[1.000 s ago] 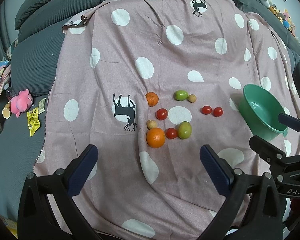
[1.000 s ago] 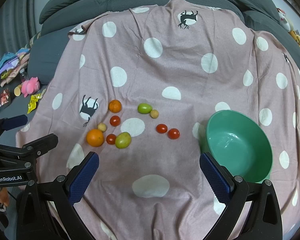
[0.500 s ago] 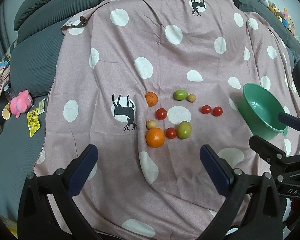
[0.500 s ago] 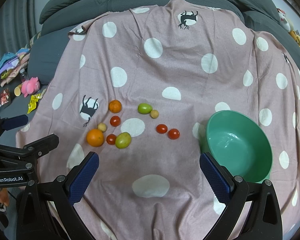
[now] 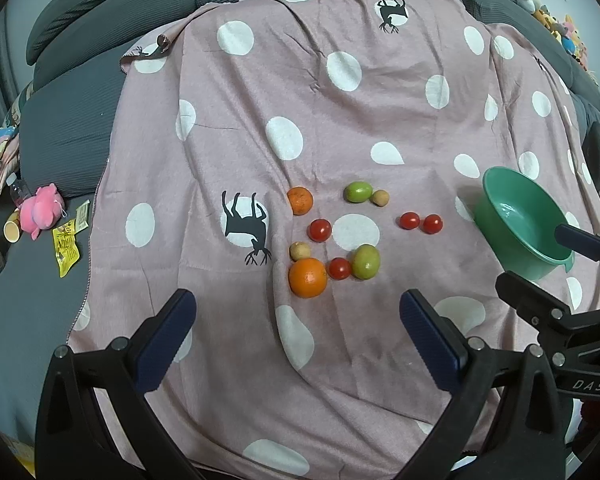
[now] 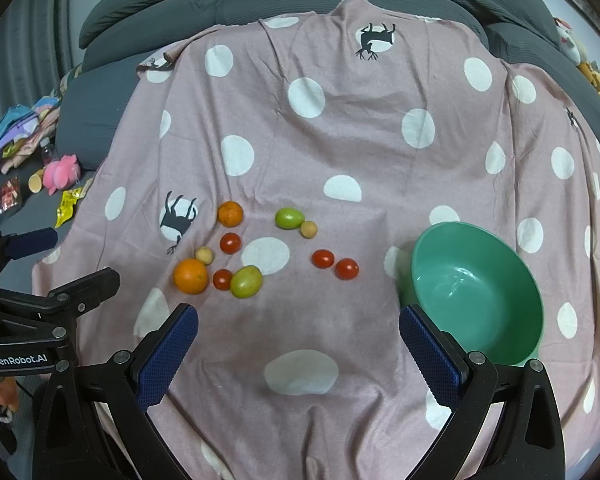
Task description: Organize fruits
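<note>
- Fruits lie loose on a pink dotted blanket (image 6: 340,128), and we read them left to right in the right wrist view: a large orange (image 6: 191,276) at the left end, with a small tan fruit (image 6: 204,255) touching it at its 1 o'clock.
- Next we see a red tomato (image 6: 222,279) pressed between that orange and a yellow-green fruit (image 6: 246,281).
- At 12 o'clock of this cluster sit another tomato (image 6: 230,242) and, beyond it, a smaller orange (image 6: 231,213).
- Near the middle, a green fruit (image 6: 289,218) touches a second tan fruit (image 6: 308,229).
- At their 5 o'clock, two tomatoes (image 6: 323,258) lie just beside each other.
- Furthest right, a green bowl (image 6: 532,280) stands on the blanket with nothing in it.
- Our left gripper (image 5: 298,320) has its jaws spread wide, gripping nothing, hovering at 6 o'clock of the large orange without touching it.
- Our right gripper (image 6: 299,336) is equally wide and holds nothing; its right finger (image 6: 430,346) overlaps the bowl's near rim in the view, though we cannot tell whether they touch.
- At far left, off the blanket, lie a pink plush toy (image 6: 61,172) and a yellow packet (image 6: 69,203).
</note>
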A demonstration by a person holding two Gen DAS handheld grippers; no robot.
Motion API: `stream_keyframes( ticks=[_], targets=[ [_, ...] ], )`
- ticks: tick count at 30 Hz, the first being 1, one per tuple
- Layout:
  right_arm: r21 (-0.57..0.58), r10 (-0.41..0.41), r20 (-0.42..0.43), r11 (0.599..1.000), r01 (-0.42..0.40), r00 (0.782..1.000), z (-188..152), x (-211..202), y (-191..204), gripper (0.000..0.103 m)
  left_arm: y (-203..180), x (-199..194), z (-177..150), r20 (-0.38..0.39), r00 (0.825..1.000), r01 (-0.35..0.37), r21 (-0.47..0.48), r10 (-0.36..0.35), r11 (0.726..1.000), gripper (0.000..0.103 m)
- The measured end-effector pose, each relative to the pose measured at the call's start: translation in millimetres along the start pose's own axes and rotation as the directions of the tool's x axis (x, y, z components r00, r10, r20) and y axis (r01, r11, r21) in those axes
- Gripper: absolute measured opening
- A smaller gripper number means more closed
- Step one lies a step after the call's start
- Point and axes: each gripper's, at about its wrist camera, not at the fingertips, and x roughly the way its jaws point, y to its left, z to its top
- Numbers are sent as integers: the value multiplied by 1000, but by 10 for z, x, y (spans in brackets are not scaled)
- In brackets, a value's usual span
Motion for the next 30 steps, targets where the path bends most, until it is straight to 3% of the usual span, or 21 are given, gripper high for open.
stream_keyframes(
  ticks=[14,20,30],
  targets=[
    [4,2,-5,1000,-2,1000,-13,27,-11,102,-26,54,-6,-8,1000,5,1,-5,1000,102],
    [23,20,-16,1000,-20,1000,-67,94,-57,102,67,157,-59,-20,995,92,-39,-93,995,102],
    [35,63,-98,998,-60,993,-168,427,-77,102,149,470,-189,-54,989,135,-50,-138,990,101]
  ],
)
